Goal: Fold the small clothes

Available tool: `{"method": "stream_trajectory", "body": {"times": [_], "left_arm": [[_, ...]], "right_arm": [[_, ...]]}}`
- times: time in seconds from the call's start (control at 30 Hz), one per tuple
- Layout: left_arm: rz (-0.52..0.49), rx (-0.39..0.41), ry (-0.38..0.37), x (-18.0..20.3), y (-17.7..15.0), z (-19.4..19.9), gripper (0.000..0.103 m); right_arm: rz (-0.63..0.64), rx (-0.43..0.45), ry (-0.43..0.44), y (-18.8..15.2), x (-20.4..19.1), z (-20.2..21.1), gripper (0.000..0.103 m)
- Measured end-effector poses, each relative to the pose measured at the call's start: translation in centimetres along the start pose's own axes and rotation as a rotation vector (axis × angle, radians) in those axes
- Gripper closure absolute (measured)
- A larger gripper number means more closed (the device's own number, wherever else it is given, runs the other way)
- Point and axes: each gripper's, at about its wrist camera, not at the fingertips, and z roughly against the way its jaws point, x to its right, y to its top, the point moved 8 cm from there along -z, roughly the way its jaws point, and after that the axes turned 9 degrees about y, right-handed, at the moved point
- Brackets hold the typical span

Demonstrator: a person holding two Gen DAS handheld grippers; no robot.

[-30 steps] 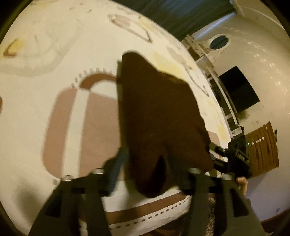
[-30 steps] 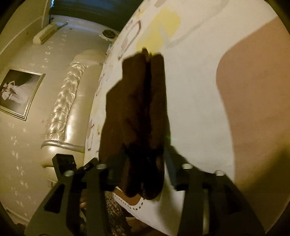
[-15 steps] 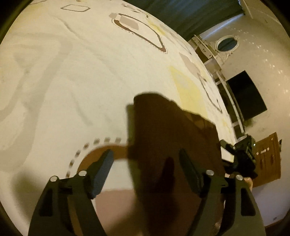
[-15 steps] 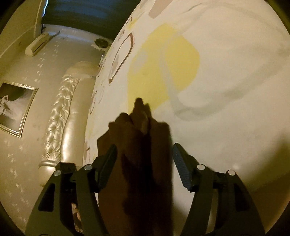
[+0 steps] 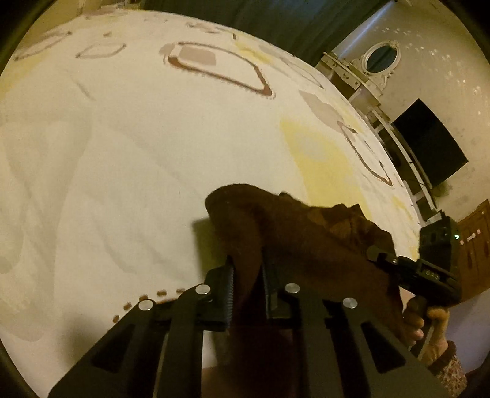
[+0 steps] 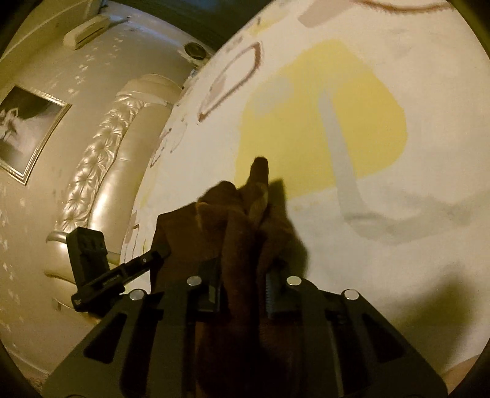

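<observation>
A: How are your grippers sitting rn?

B: Left gripper (image 5: 247, 283) is low over the bed, jaws narrow, pinched on a fold of the brown cloth (image 5: 294, 232). Right gripper (image 6: 242, 283) is the same, jaws narrow w/ a bunched ridge of the cloth (image 6: 242, 220) clamped between them. In the left view I see the right gripper (image 5: 428, 269) at the cloth's far edge, w/ my right hand (image 5: 428, 321) wrapped round its handle. In the right view the left gripper (image 6: 101, 269) sits on the cloth's other side.

A: And the cloth itself?

B: Crumpled, held up between both grippers, just above the bedspread (image 5: 122, 168). One corner pokes up past the right jaws, toward the yellow patch (image 6: 306, 122).

A: Bed and room?

B: Bedspread is cream w/ brown outlined shapes, dotted brown lines, grey streaks and yellow patches. Beyond the cloth on the left gripper's side there's a tufted pale headboard (image 6: 101, 159), a framed picture (image 6: 27, 128) on the wall and an AC unit (image 6: 87, 29) up high. Beyond it on the right gripper's side: a dark TV screen (image 5: 428, 147), a white dresser w/ an oval mirror (image 5: 379, 56), a wooden cabinet (image 5: 474, 245), dark curtains (image 5: 275, 21).

A: Any writing?

B: Small marking on the right gripper's body, too blurred to read.
</observation>
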Motion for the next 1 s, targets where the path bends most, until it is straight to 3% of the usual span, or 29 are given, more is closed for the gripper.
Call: {"method": "stream_trajectory", "body": {"times": [0.27, 0.43, 1.0], "left_arm": [[0.004, 0.028, 0.06, 0.5, 3.1, -1.8, 0.088], [0.015, 0.002, 0.111, -0.4, 3.2, -3.8, 0.088], [-0.026, 0.017, 0.146, -0.4, 3.3, -4.3, 0.087]], "right_arm": [[0.005, 0.077, -0.025, 3.1, 0.2, 0.3, 0.085], [-0.047, 0.092, -0.045, 4.3, 2.2, 0.1, 0.088], [-0.108, 0.103, -0.043, 4.2, 4.0, -0.3, 0.088]]}}
